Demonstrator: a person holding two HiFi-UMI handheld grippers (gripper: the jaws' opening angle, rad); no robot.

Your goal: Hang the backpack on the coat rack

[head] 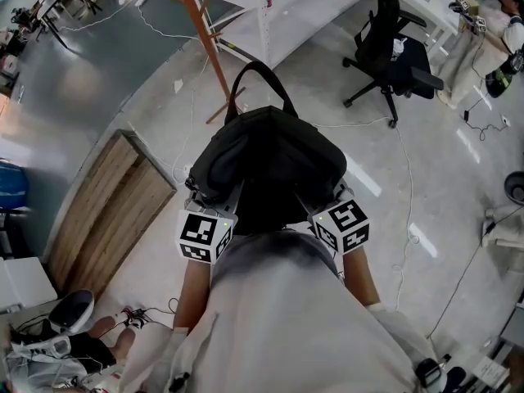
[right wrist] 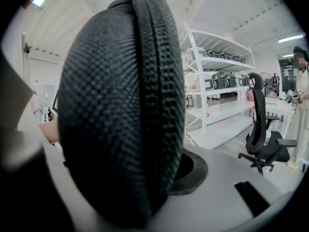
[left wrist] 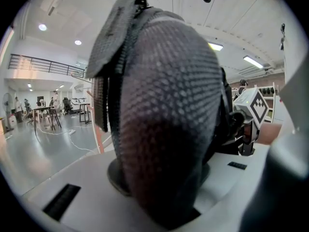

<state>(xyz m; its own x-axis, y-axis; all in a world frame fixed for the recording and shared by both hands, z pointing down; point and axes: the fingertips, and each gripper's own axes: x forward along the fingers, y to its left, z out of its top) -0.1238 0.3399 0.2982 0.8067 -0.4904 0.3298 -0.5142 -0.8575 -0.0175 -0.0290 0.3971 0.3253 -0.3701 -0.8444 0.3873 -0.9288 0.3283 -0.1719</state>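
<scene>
A black backpack (head: 270,158) hangs in front of me with its top handle (head: 260,76) pointing away, held up between both grippers. My left gripper (head: 215,196) is shut on its left side, where padded grey mesh (left wrist: 164,115) fills the left gripper view. My right gripper (head: 322,201) is shut on its right side, where black mesh padding (right wrist: 120,110) fills the right gripper view. The orange wooden coat rack (head: 203,43) stands on the floor beyond the backpack, and its pole (left wrist: 99,137) shows left of the mesh. The fingertips are hidden by the fabric.
A black office chair (head: 391,51) stands at the upper right, near a person (head: 495,31). White shelving (head: 278,6) is behind the rack. A wooden board (head: 106,211) lies at the left. Cables (head: 407,195) trail across the floor on the right.
</scene>
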